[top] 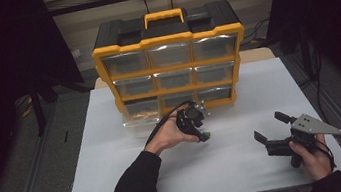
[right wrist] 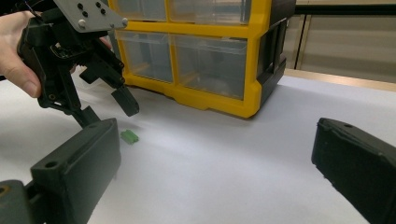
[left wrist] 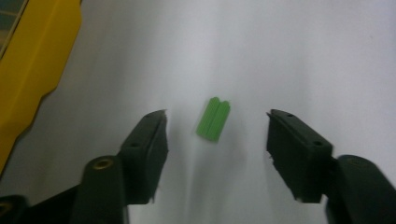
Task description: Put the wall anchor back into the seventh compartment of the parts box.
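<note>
A small green plastic piece lies flat on the white table, between the two jaws of my left gripper, which is open and hovers just over it without touching. In the high view the green piece shows at the tip of the left gripper, in front of the organizer. My right gripper is open and holds nothing, low over the table at the right. From the right gripper view, the green piece lies under the left gripper.
A yellow and black drawer organizer with clear drawers stands at the back of the white table. Its bottom left drawer is pulled out a little. The organizer's yellow corner is close on the left gripper's left.
</note>
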The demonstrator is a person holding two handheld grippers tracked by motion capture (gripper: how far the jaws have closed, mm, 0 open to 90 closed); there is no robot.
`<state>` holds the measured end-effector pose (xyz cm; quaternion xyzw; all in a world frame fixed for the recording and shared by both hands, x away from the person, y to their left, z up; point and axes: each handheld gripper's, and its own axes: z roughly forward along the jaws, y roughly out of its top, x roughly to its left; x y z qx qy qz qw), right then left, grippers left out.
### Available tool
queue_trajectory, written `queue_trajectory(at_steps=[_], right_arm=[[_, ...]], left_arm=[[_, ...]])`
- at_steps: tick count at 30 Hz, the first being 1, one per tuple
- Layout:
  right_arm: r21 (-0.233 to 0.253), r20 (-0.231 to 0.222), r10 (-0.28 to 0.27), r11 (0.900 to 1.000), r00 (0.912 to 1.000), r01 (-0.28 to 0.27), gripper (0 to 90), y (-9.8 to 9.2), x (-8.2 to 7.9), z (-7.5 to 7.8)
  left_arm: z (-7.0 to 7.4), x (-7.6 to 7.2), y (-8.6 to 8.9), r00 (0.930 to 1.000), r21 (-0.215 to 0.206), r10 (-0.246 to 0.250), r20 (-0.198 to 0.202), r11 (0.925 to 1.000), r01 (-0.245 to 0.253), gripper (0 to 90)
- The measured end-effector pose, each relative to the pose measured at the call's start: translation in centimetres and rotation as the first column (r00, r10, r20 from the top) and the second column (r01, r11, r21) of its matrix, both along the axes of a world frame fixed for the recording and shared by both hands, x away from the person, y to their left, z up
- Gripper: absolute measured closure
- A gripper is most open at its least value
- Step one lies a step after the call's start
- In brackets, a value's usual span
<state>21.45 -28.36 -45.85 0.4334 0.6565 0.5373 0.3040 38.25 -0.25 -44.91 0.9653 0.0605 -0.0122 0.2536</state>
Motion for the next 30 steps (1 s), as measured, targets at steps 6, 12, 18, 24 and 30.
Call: queue_trajectory(at_steps=[6,12,18,24,30], right_arm=[[0.000,0.000,0.001,1.000,1.0000,-0.001,0.9,0.0,0.0,0.0],[-0.002,0.002,0.001,1.000,1.0000,-0.001,1.0,0.0,0.0,0.0],[-0.005,0.002,0.002,1.000,1.0000,-0.002,1.0,0.0,0.0,0.0],[-0.002,0.000,0.000,1.000,1.0000,0.000,0.9,0.0,0.0,0.0],[-0.004,0.002,0.000,1.000,1.0000,0.000,1.0,0.0,0.0,0.0]], left_arm=[[-0.2,-0.3,-0.5,0.9996,0.010,-0.027,-0.004,0.9996,0.028,54.8],[-0.5,-0.2,-0.5,0.9982,0.043,-0.058,0.014,0.9975,0.057,62.4],[-0.4,-0.2,-0.5,0.9977,0.046,-0.068,0.004,0.9967,0.067,68.9],[-0.3,-0.3,-0.6,0.9976,0.069,-0.070,-0.006,0.9951,0.070,74.0],[-0.3,-0.3,-1.2,0.9963,0.076,-0.083,-0.020,0.9935,0.085,77.5]])
